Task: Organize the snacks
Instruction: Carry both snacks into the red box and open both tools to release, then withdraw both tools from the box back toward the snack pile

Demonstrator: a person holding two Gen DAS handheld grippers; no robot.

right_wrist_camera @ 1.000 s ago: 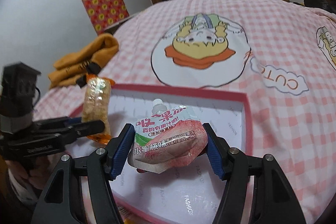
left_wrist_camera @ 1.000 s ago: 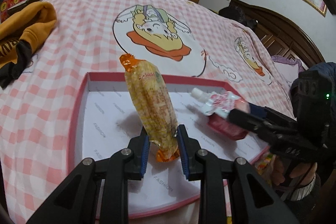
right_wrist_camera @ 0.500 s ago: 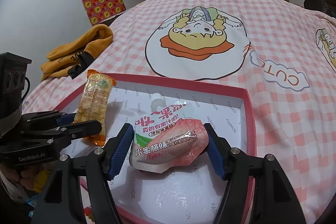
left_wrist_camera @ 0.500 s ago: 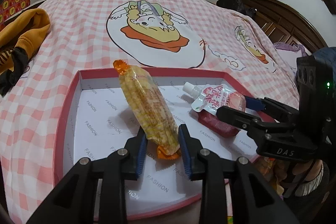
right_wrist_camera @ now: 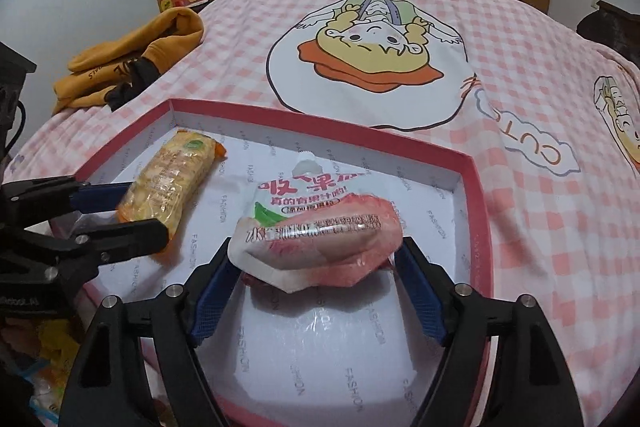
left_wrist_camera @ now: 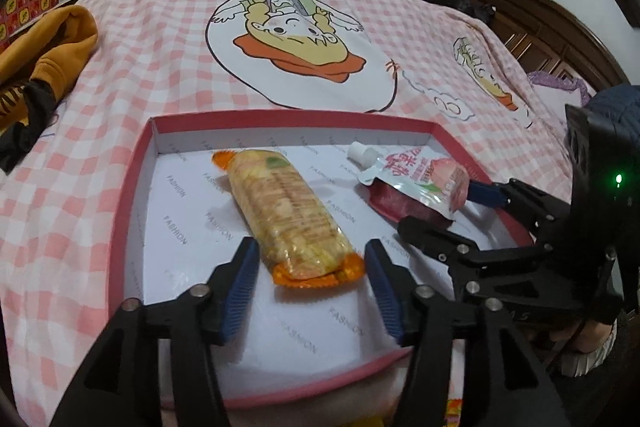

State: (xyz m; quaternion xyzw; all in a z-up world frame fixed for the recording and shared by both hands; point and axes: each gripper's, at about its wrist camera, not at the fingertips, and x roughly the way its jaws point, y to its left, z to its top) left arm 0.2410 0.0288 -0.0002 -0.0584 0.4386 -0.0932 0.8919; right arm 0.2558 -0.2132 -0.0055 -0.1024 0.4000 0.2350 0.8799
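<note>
Our left gripper (left_wrist_camera: 310, 283) is wide open; the cracker pack (left_wrist_camera: 286, 215) lies low in the red box (left_wrist_camera: 132, 187). Our right gripper (right_wrist_camera: 316, 283) squeezes the jelly pouch (right_wrist_camera: 320, 239), mid-frame. Squeezing harder could burst it.

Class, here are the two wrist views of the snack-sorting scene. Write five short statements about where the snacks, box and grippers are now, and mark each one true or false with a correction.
1. The cracker pack lies inside the red-rimmed box. True.
2. The left gripper is clamped on the cracker pack. False: its fingers stand apart from it, open.
3. The jelly pouch sits between the right gripper's fingers. True.
4. The orange garment lies in the box. False: it is on the bedspread beyond it.
5. The pouch's cap is missing. False: a white cap shows.
</note>
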